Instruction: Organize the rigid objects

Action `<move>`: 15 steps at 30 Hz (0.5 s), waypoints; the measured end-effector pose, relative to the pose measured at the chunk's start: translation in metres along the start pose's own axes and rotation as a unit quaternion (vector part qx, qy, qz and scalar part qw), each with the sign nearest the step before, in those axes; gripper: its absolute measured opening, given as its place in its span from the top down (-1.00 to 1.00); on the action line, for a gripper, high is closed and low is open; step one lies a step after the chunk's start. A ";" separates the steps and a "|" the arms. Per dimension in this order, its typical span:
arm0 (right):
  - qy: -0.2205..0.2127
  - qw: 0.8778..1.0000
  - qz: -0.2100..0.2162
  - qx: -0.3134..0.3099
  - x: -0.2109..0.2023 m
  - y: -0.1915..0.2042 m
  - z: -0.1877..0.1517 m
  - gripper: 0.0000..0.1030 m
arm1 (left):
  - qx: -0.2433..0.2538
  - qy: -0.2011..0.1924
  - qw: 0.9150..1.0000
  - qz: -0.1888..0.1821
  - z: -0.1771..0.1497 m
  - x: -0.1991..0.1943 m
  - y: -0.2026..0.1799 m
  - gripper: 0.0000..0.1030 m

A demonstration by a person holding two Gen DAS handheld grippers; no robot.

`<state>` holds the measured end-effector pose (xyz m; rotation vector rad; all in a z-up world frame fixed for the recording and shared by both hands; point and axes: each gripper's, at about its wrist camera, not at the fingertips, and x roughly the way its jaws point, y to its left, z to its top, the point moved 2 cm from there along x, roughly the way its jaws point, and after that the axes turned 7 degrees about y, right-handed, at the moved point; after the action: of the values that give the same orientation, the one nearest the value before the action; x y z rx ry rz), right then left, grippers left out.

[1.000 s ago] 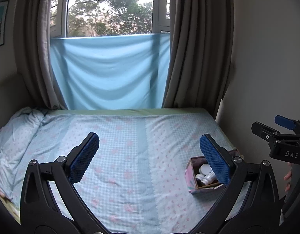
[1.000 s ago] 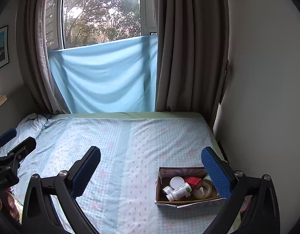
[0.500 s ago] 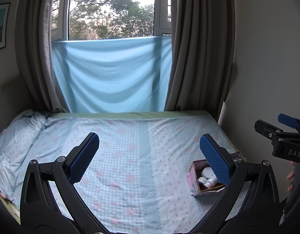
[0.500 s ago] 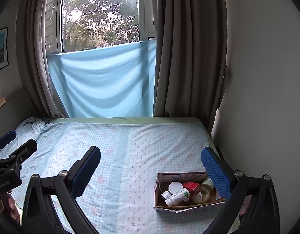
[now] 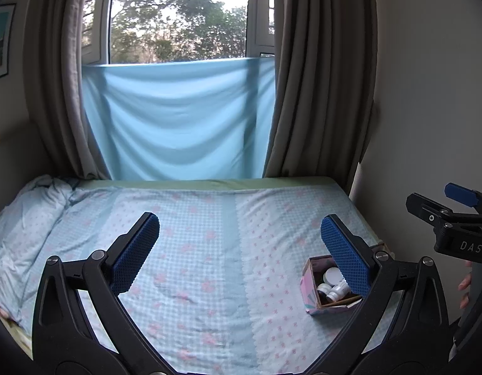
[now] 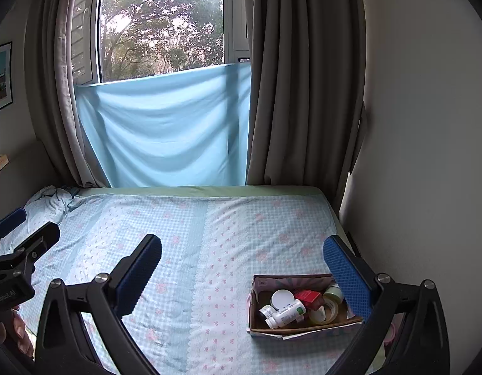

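Close to both cameras, the left gripper (image 5: 239,250) and the right gripper (image 6: 242,273) hang over the bed (image 5: 209,234) with their blue fingers (image 6: 347,278) spread wide and holding nothing. Just past the right one sits the small box (image 6: 256,309), near the bed's right edge and close to the wall (image 6: 428,156). A white bottle (image 6: 286,312), a round white lid (image 6: 283,297), a red box (image 6: 308,297) and a tape roll (image 6: 325,311) lie inside it. Left of the box, the sheet stretches wide. Far back hang the blue cloth (image 5: 178,118) and grey curtains (image 5: 322,78).
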<state>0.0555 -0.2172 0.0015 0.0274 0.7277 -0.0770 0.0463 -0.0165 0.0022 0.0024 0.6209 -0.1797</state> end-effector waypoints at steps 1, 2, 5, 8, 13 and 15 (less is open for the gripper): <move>0.001 1.000 0.000 0.000 0.000 0.000 0.000 -1.00 | 0.000 0.000 1.000 0.000 0.000 0.000 0.000 -1.00; 0.001 1.000 0.001 0.000 0.000 0.000 0.000 -1.00 | -0.001 0.000 1.000 0.000 0.000 0.000 0.000 -1.00; 0.003 1.000 0.006 0.004 0.002 0.000 -0.002 -1.00 | -0.001 -0.001 1.000 0.000 0.000 0.000 0.001 -1.00; 0.007 1.000 0.008 0.006 0.005 0.000 -0.003 -1.00 | -0.004 0.001 1.000 0.001 0.000 0.002 0.001 -1.00; 0.007 1.000 0.007 0.005 0.005 0.001 -0.003 -1.00 | -0.006 -0.001 1.000 0.003 -0.001 0.002 0.001 -1.00; 0.004 1.000 0.005 0.003 0.005 0.002 -0.003 -1.00 | -0.006 -0.004 1.000 0.004 -0.001 0.001 0.001 -1.00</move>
<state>0.0575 -0.2155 -0.0041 0.0381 0.7354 -0.0689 0.0463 -0.0155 0.0006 -0.0087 0.6138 -0.1687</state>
